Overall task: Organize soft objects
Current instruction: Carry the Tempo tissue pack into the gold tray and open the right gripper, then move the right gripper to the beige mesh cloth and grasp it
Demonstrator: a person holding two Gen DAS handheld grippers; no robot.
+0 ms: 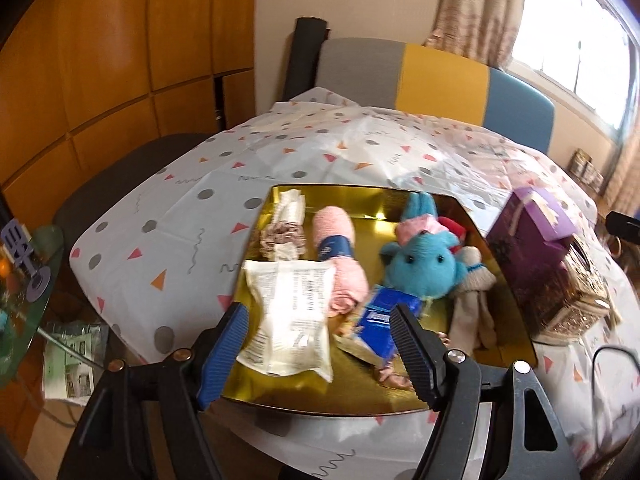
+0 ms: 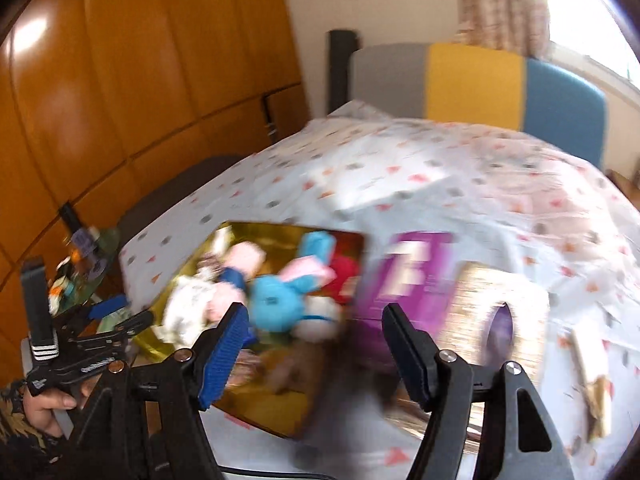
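Note:
A gold tray (image 1: pixel 360 196) on the patterned tablecloth holds several soft things: a blue plush rabbit (image 1: pixel 420 264), a rolled pink towel (image 1: pixel 340 264), a white packet (image 1: pixel 292 312), a blue packet (image 1: pixel 384 308), a white sock-like toy (image 1: pixel 474 292) and a frilly scrunchie (image 1: pixel 280 240). My left gripper (image 1: pixel 320 312) hangs open over the tray's near edge, above the white packet and apart from it. The right wrist view is blurred. There my right gripper (image 2: pixel 316 312) is open and empty, near the rabbit (image 2: pixel 280 300) and the tray (image 2: pixel 260 412).
A purple box (image 1: pixel 528 248) and a glittery gold box (image 1: pixel 580 296) stand right of the tray. A grey, yellow and blue chair back (image 1: pixel 440 76) is behind the table. A glass side table (image 1: pixel 36 304) sits at left. A black cable (image 1: pixel 600 364) lies at right.

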